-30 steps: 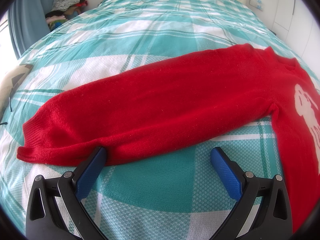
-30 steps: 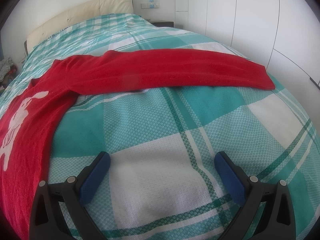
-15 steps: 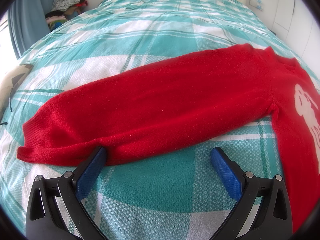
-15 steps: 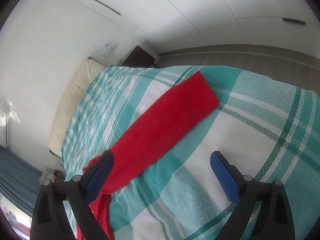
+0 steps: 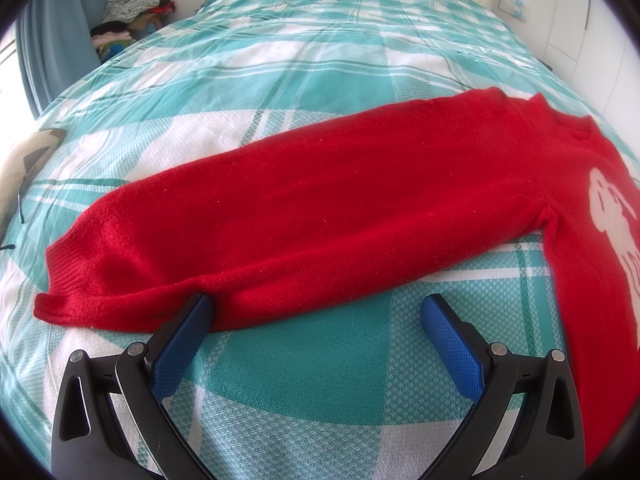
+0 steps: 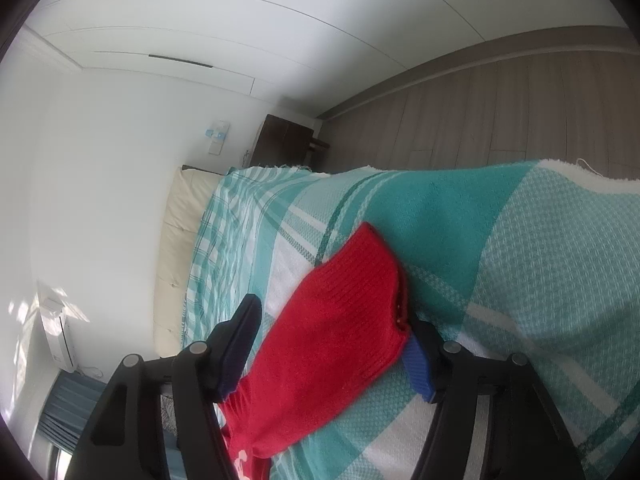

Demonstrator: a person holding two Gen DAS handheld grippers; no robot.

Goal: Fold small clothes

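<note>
Two claws | right claw (image 6: 332, 344) closing around red sweater (image 6: 340, 344) sleeve

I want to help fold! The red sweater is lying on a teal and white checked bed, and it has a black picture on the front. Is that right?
Almost. The red sweater does lie on the teal and white checked bed, but the picture on the front is white, not black. The left wrist view shows it at the right edge.

Bed (image 5: 320, 52) with teal/white plaid cover (image 5: 304, 368). Red sweater (image 5: 320, 216) lies flat directly on it, one sleeve stretched out left, white-print body at right edge. Cream headboard at far end.
</note>
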